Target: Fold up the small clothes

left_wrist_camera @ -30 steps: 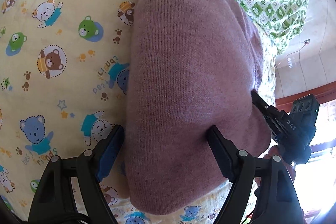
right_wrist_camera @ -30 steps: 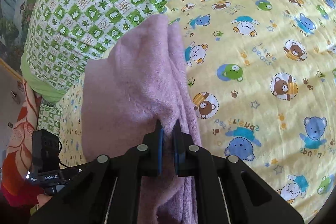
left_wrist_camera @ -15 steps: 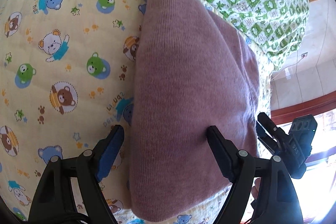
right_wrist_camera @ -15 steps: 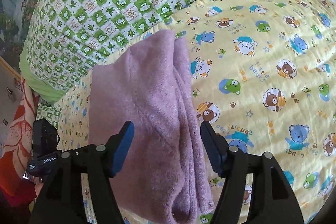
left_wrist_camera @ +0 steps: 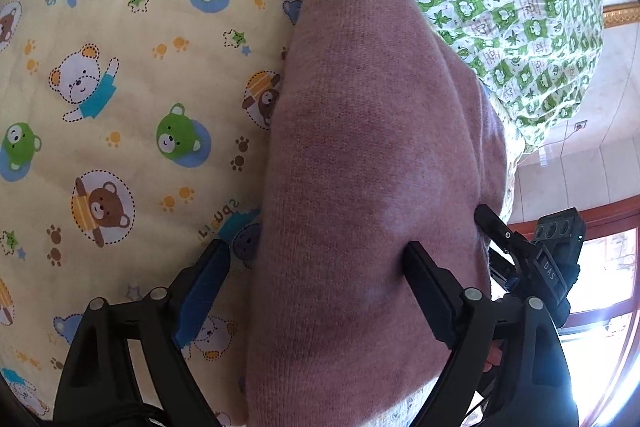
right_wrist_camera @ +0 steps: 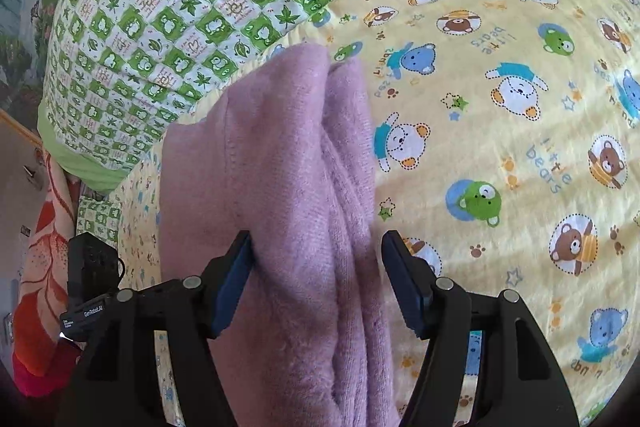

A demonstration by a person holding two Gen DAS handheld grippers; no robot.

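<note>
Having just unclamped, the right gripper (right_wrist_camera: 316,267) straddles the pink garment (right_wrist_camera: 280,187)

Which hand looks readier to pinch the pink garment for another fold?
Probably the right gripper: its open jaws straddle the garment's layered edges. The left gripper is open too, one finger resting atop the flat cloth.

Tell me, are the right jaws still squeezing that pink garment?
Apart. The right wrist view shows the right gripper just opened, pads clear of the pink garment.
</note>
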